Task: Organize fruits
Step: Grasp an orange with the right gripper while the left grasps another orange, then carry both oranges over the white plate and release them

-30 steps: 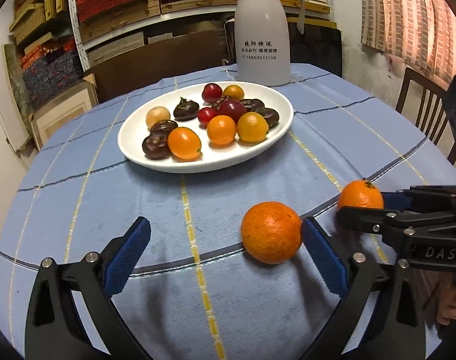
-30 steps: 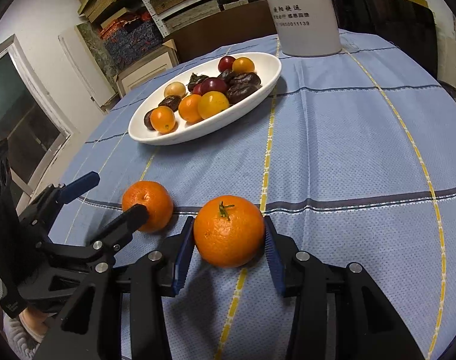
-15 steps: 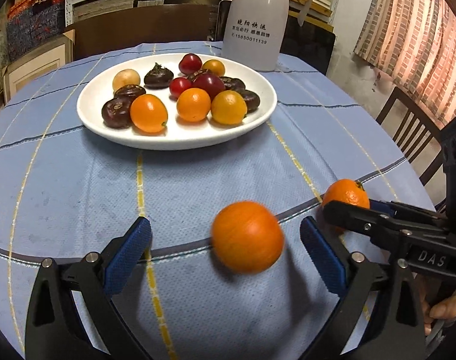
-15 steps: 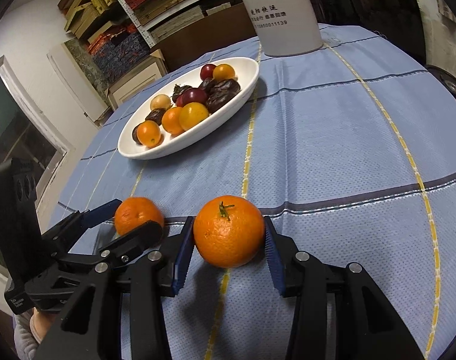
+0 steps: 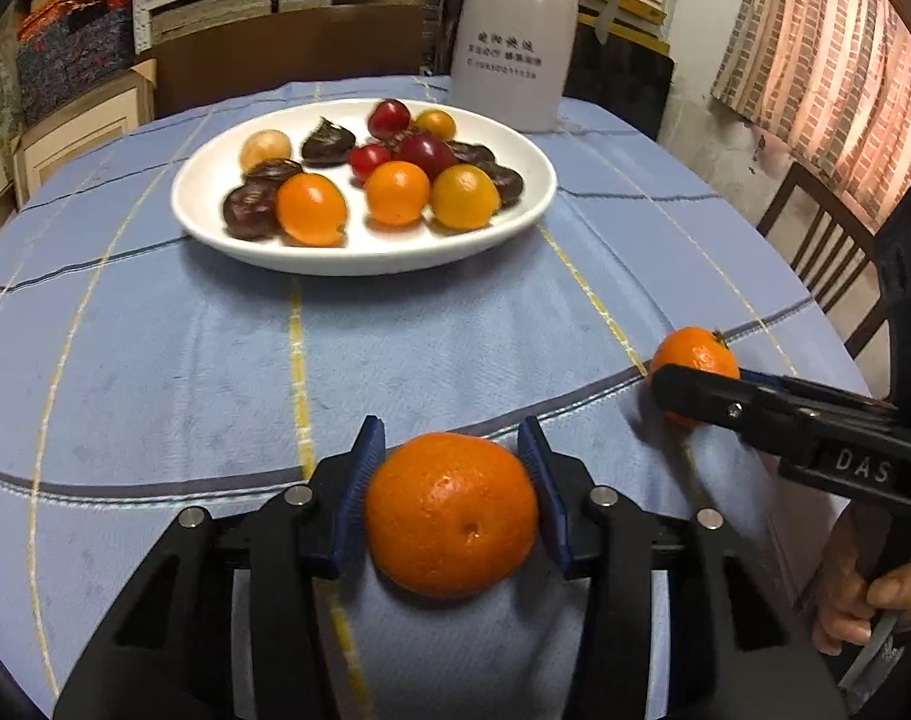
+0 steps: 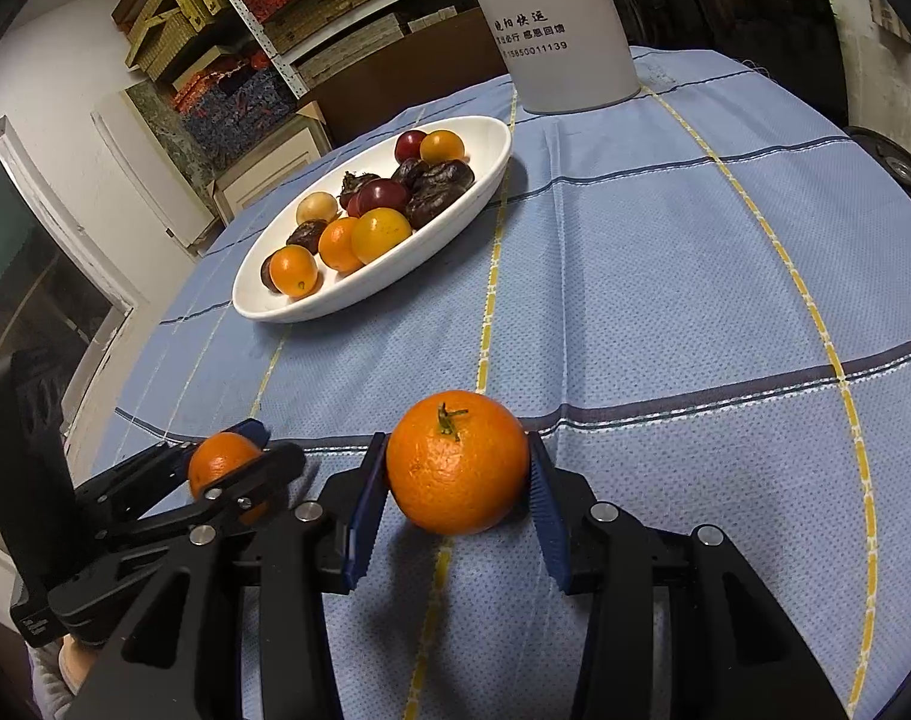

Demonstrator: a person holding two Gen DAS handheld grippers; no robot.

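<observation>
A smooth orange (image 5: 452, 516) sits between the blue pads of my left gripper (image 5: 450, 450), just over the blue checked cloth. The jaws are closing and both pads touch its sides. The right wrist view shows that gripper (image 6: 269, 447) low at the left with its orange (image 6: 221, 462). My right gripper (image 6: 455, 450) is shut on a second orange (image 6: 458, 468), whose green stem points up. From the left wrist view that gripper (image 5: 704, 384) reaches in from the right with its orange (image 5: 692, 351). A white oval plate (image 5: 359, 258) of mixed fruit lies farther back.
A tall white jug (image 5: 515, 42) stands behind the plate (image 6: 359, 300). A wooden chair (image 5: 815, 228) stands past the table's right edge. A person's hand (image 5: 875, 594) grips the right tool's handle. Shelves and boxes line the back wall.
My left gripper's wide jaws have closed in on the loose orange, which now sits between the pads. The right gripper has kept its hold on its orange.
</observation>
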